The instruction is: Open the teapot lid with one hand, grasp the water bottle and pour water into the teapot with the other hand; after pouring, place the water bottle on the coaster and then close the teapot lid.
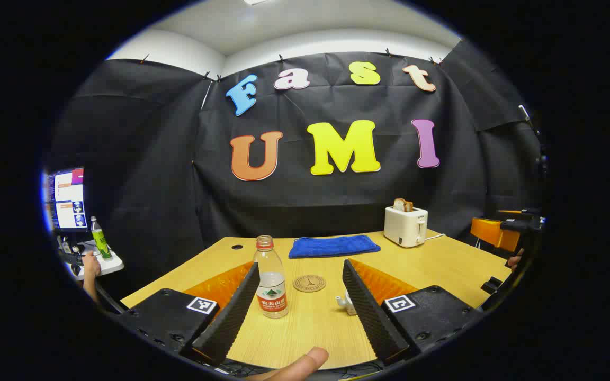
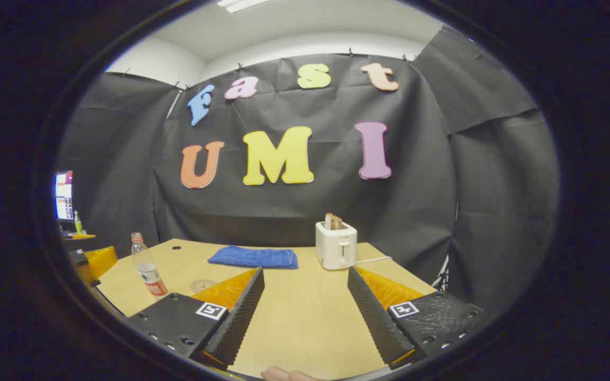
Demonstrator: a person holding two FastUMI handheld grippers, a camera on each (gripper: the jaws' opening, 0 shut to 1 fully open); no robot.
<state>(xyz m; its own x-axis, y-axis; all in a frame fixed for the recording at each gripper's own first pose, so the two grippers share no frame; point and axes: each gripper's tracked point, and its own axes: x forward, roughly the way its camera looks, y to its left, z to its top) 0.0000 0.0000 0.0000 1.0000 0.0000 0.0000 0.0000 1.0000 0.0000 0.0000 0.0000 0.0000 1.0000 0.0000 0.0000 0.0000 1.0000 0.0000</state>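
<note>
Hanging back from the table (image 1: 442, 264), both grippers are gaping wide and carrying nothing, so by my reading the task is only beginning. The left gripper (image 1: 301, 301) is facing the water bottle (image 1: 271, 283), which is standing upright, long axis vertical, neck up, just beside its left finger. Right of it the coaster (image 1: 309, 283) is lying flat. The right gripper (image 2: 305, 312) is pointing past bare tabletop toward the toaster (image 2: 336, 244). I cannot make out the teapot; next, one gripper needs to find its lid.
</note>
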